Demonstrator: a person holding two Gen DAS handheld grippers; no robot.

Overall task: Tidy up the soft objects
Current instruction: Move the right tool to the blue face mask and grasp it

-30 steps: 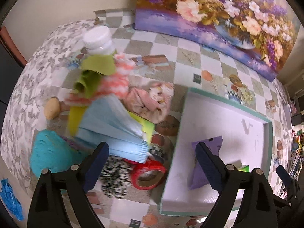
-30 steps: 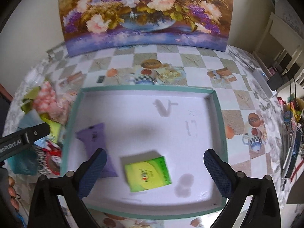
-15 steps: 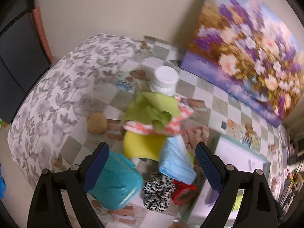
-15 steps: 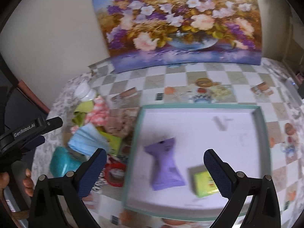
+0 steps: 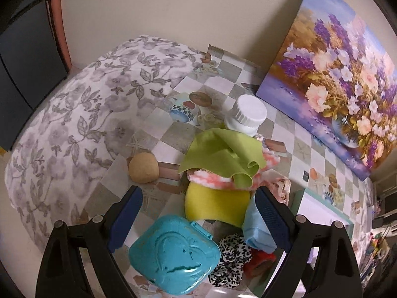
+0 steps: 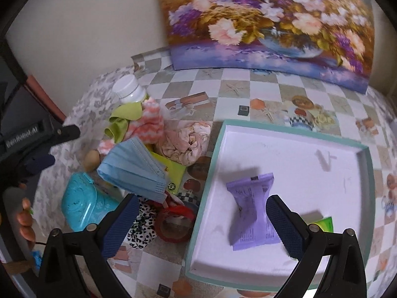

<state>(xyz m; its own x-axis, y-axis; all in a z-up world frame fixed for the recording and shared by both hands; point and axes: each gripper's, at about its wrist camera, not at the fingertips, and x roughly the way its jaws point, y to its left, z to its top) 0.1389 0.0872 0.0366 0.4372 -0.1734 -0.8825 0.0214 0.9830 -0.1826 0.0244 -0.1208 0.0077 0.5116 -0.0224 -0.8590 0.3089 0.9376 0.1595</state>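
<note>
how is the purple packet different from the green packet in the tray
The purple packet lies fully in view near the tray's middle, pinched at its waist; the green packet is mostly hidden behind the right gripper's finger. The purple one shows dark printed text; the green one shows none here. Both lie flat inside the tray.

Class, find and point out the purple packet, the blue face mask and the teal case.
purple packet (image 6: 250, 213), right wrist view, middle of the wrapper
blue face mask (image 6: 135, 171), right wrist view, pleated front
teal case (image 5: 173, 255), left wrist view, embossed lid
</note>
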